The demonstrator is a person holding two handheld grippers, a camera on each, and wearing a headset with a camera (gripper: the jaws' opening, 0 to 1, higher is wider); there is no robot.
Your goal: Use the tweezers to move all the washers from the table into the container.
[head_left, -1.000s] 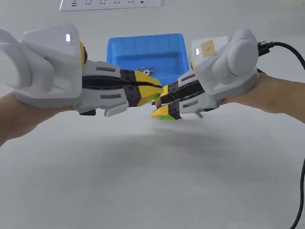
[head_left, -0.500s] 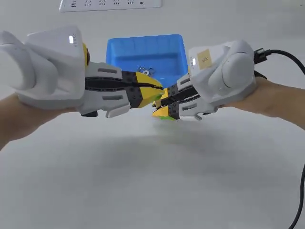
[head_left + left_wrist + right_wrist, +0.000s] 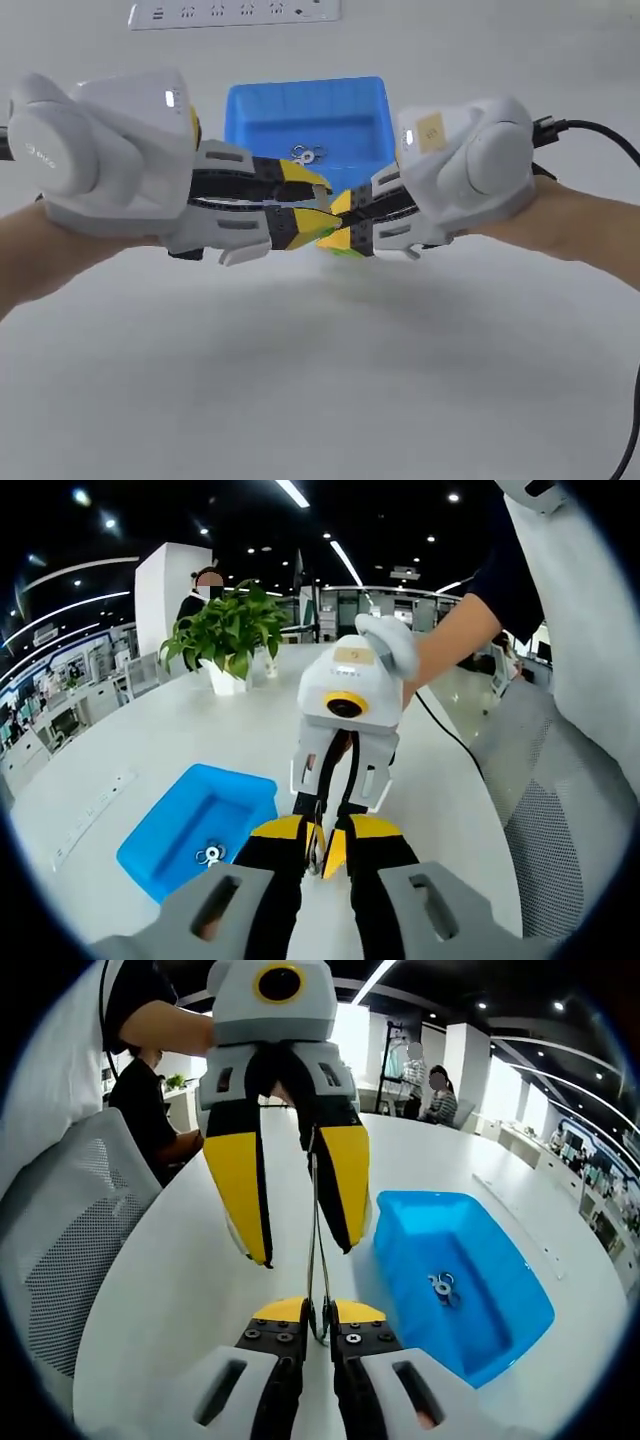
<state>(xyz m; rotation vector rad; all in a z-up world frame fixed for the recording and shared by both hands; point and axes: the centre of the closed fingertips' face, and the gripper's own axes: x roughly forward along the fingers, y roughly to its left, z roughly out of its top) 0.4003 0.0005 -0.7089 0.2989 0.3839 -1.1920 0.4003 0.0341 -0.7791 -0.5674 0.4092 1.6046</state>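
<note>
Looks like a mid-air regrip of the tweezers, passed from one side to the other. Clamped shut on their near end: the right hand-held gripper. Spread wide around the thin arms, one yellow jaw on either side, apparently not touching them: the left hand-held gripper. Lying together in the blue container, just beyond the jaw tips: the washers.

To do it well, probably: hold firm with the right until closing the left. Bring the left jaws in squarely across both arms, partway along, for squeezing the points together later. Avoid twisting the tool off line, and release the right only after feeling a sure grip.

From the right gripper view: the tweezers' whole run, from the clamp up into the open jaws. From the head view: both grippers tip to tip above the table, on the near side of the container.
</note>
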